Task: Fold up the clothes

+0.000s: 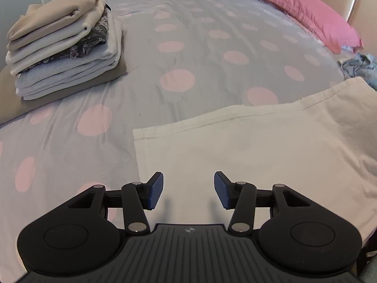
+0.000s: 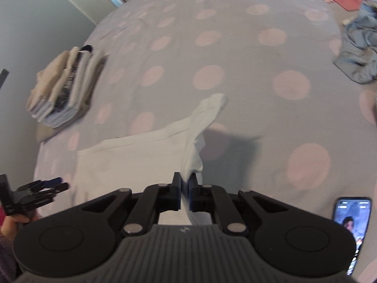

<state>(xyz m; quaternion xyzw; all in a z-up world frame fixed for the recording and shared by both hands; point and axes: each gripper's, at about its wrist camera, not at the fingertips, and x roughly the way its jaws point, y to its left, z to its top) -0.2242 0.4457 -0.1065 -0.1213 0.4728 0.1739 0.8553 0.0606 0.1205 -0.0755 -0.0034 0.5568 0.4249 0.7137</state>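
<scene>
white garment [image 1: 247, 155]: lies flat on the near part of the bed [image 1: 188, 35], its right edge lifted into a ridge.
right claw [image 2: 185, 194]: closed on a pinch of that edge, cloth rising up from the bed into the jaws; view blurred.
left claw [image 1: 188, 189]: open, nothing between the jaws, hovering over the garment's near left part.
stack of folded clothes [image 1: 63, 44]: far left on the bed, well apart from the garment.
blue crumpled garment [image 2: 358, 47]: far right, unfolded.
pink pillow [image 1: 311, 18]: far right corner.
phone [image 2: 352, 221]: near right, beside the garment's lifted side.
handling note, as a judgement: carry the pinched edge across toward the left edge, keeping it taut and low so the fold lands straight; left claw could pin the flat part to stop it sliding; keep clear of the phone.
</scene>
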